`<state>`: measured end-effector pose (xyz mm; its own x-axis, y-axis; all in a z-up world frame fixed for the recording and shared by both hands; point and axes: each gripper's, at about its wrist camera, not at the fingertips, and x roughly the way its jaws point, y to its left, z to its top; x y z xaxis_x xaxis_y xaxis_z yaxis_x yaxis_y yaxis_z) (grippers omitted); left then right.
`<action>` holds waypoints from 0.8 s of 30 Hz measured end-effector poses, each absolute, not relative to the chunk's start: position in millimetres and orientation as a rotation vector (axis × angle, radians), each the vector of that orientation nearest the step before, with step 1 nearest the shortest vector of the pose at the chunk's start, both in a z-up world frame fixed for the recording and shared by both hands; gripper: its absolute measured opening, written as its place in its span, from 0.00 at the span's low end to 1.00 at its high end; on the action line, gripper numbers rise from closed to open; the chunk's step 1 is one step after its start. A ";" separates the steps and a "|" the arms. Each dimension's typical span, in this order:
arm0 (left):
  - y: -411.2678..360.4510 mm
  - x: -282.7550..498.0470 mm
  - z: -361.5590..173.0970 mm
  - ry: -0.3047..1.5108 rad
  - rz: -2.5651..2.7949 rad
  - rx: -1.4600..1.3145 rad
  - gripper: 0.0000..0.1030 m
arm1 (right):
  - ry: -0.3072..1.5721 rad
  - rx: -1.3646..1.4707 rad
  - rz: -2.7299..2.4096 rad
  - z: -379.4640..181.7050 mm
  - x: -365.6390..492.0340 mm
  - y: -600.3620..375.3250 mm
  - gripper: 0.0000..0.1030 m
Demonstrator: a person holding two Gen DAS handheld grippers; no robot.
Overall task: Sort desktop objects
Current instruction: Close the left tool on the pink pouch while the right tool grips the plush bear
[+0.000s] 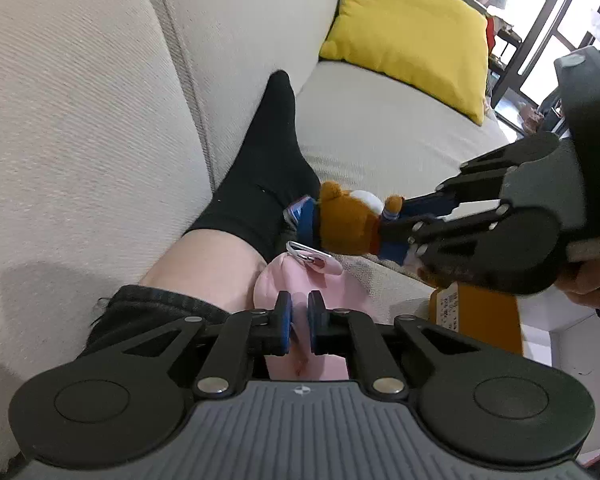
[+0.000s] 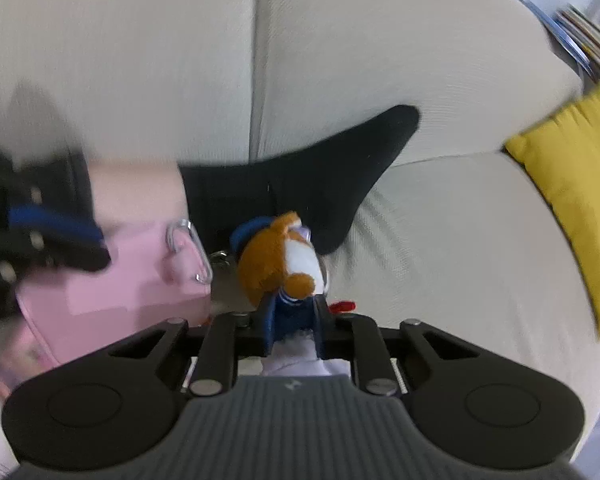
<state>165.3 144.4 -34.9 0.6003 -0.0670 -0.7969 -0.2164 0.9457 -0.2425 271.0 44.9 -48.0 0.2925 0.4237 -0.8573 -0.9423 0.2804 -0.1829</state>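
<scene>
Cream sofa behind, yellow cushion far right. Small plush bear clamped at its lower body in right gripper, head pointing far, long axis along the fingers. Left gripper nearly together on pink pouch, near left. Better to lift straight, keeping the clamp firm, away from black sock.

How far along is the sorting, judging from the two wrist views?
Nothing looks finished: no sorted items are visible. In hand: the right gripper is shut on the plush bear, and the left gripper is pinching the pink pouch, beside its carabiner. Both still sit over the sofa, so placing them remains.
</scene>
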 end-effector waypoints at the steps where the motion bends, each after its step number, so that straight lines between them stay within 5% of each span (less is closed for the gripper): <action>1: 144.7 161.3 -31.1 0.918 0.089 -0.330 0.08 | 0.796 -0.771 1.054 -41.1 269.4 41.1 0.17; 15: 147.7 99.9 -14.6 0.931 0.142 -0.337 0.02 | 0.955 -0.448 1.098 -21.5 196.0 -3.6 0.11; 17: 150.6 98.3 -17.5 0.938 0.170 -0.367 0.19 | 0.937 -0.450 1.078 -26.7 191.2 -5.8 0.11; 19: 154.1 96.1 -19.8 0.931 0.181 -0.406 0.58 | 0.949 -0.435 1.078 -33.0 196.1 -5.6 0.11; 24: 163.8 100.7 -25.7 0.887 0.196 -0.495 0.60 | 0.965 -0.438 1.067 -37.6 204.3 -3.9 0.11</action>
<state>100.7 163.8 -25.7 0.6227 -0.0377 -0.7816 -0.3639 0.8703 -0.3318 204.3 -3.9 -37.6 0.1460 0.5334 -0.8332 -0.8821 0.4515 0.1345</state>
